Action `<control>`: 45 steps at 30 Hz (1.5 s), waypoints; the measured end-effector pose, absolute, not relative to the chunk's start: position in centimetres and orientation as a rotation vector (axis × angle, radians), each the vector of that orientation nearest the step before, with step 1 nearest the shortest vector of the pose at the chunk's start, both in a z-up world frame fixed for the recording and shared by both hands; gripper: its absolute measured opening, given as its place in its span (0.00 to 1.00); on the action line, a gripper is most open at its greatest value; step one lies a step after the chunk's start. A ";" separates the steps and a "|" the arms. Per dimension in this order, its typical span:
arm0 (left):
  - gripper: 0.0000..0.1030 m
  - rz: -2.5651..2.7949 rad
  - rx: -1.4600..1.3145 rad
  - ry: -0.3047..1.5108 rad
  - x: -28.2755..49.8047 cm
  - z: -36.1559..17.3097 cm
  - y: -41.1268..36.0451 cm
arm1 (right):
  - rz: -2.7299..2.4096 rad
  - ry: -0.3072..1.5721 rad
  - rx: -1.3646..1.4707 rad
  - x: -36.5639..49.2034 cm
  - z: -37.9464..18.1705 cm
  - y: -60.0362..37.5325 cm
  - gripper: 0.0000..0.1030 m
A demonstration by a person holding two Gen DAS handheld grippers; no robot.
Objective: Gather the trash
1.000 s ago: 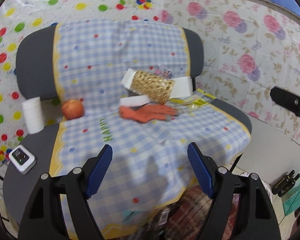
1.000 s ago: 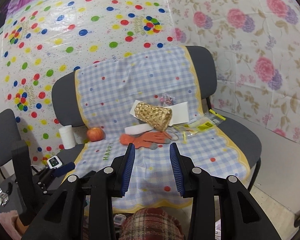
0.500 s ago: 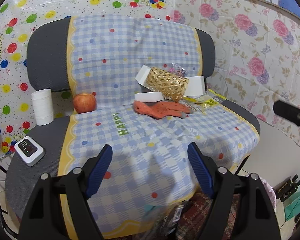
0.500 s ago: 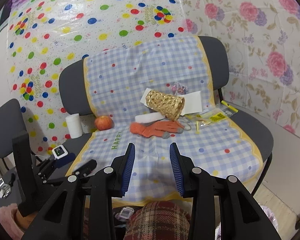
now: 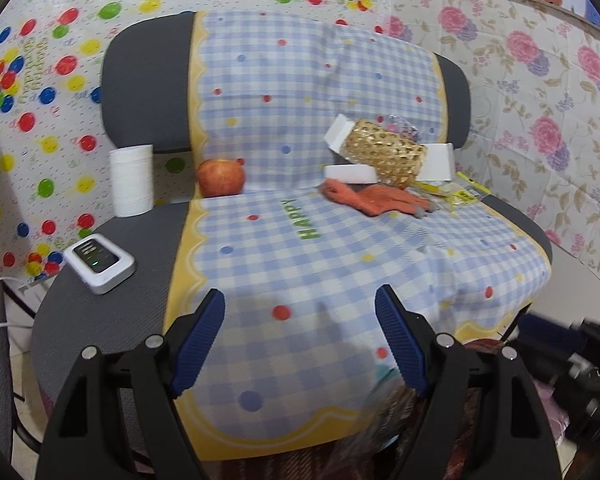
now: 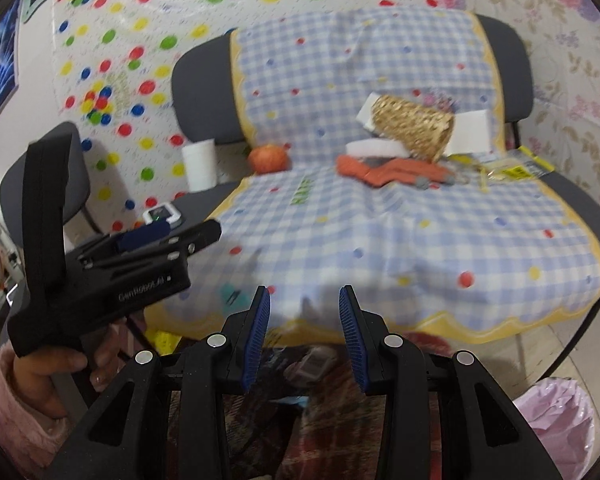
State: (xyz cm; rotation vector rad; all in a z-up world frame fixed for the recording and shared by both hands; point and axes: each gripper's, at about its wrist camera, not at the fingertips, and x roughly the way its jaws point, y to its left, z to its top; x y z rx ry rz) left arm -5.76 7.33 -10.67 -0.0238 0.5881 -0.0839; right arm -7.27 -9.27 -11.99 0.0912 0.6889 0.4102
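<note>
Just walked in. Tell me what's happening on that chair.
A person holds a gripper in each hand in front of a chair draped with a checkered cloth. Both the left gripper and right gripper are open and empty, short of the seat. Near the backrest lie a woven basket, white foam pieces, an orange glove and yellow wrappers; an apple sits apart. A pink-lined bin waits on the floor. Nothing is picked up yet.

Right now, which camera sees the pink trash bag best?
The right wrist view: the pink trash bag shows at bottom right, on the floor below the chair's front edge. The left wrist view has only a blurry pink patch at its lower right, too unclear to call.
</note>
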 end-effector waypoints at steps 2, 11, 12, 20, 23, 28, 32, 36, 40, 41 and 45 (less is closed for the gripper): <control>0.73 -0.063 -0.030 0.589 -6.1 -10.9 8.1 | 0.437 0.706 0.074 -7.4 -12.9 -8.1 0.44; 0.73 -0.018 -0.061 0.618 -6.9 -12.5 10.9 | 0.491 0.747 -0.003 -6.8 -15.2 -4.7 0.68; 0.73 -0.015 -0.064 0.620 -6.9 -12.7 11.1 | 0.493 0.746 -0.014 -6.6 -15.3 -4.5 0.68; 0.73 -0.013 -0.074 0.617 -6.6 -12.7 11.7 | 0.487 0.768 -0.102 -4.2 -17.1 -2.4 0.71; 0.73 -0.008 -0.080 0.619 -6.6 -12.8 11.8 | 0.481 0.743 -0.157 -4.2 -17.6 -1.5 0.77; 0.73 0.004 -0.092 0.619 -6.1 -12.8 12.4 | 0.441 0.712 -0.231 -4.6 -18.0 -0.9 0.72; 0.73 0.008 -0.092 0.619 -6.0 -12.8 12.6 | 0.436 0.686 -0.229 -4.8 -17.5 -1.3 0.48; 0.73 0.008 -0.090 0.617 -6.1 -12.8 12.5 | 0.446 0.674 -0.263 -4.9 -17.0 -0.7 0.14; 0.73 0.005 -0.076 0.611 -6.1 -12.4 12.3 | 0.476 0.683 -0.204 -4.9 -16.4 -1.5 0.06; 0.73 0.007 -0.076 0.609 -6.0 -12.3 12.3 | 0.484 0.682 -0.183 -4.8 -16.1 -1.8 0.05; 0.73 0.009 -0.065 0.591 -5.6 -11.2 12.0 | 0.473 0.645 -0.099 -4.2 -13.4 -3.5 0.01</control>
